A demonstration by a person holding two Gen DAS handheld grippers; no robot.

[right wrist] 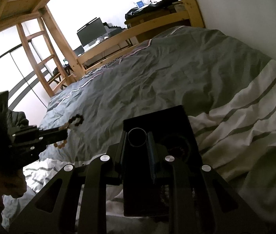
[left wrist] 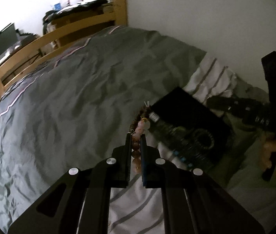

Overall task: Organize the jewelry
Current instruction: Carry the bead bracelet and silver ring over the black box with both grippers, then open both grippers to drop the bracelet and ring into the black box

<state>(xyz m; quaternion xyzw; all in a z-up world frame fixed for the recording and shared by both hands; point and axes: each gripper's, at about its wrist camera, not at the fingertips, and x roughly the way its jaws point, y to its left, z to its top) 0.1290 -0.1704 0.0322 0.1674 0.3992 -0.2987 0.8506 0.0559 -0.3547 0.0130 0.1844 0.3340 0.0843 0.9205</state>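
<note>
My left gripper (left wrist: 136,136) is shut on a beaded bracelet (left wrist: 140,125) of brown and pink beads and holds it above the bed, just left of a black jewelry box (left wrist: 186,109). The same bracelet (right wrist: 73,121) hangs from the left gripper (right wrist: 64,133) in the right wrist view. My right gripper (right wrist: 138,134) is shut on a dark round bangle (right wrist: 137,137) and holds it over the black box (right wrist: 157,117). A dark beaded bracelet (left wrist: 204,139) lies inside the box.
The box rests on a bed with a grey duvet (left wrist: 79,101) and a white striped sheet (right wrist: 245,107). A white wall (left wrist: 196,15) runs along the far side. A wooden bed frame (right wrist: 63,44) and a desk with a monitor (right wrist: 91,31) stand beyond the foot.
</note>
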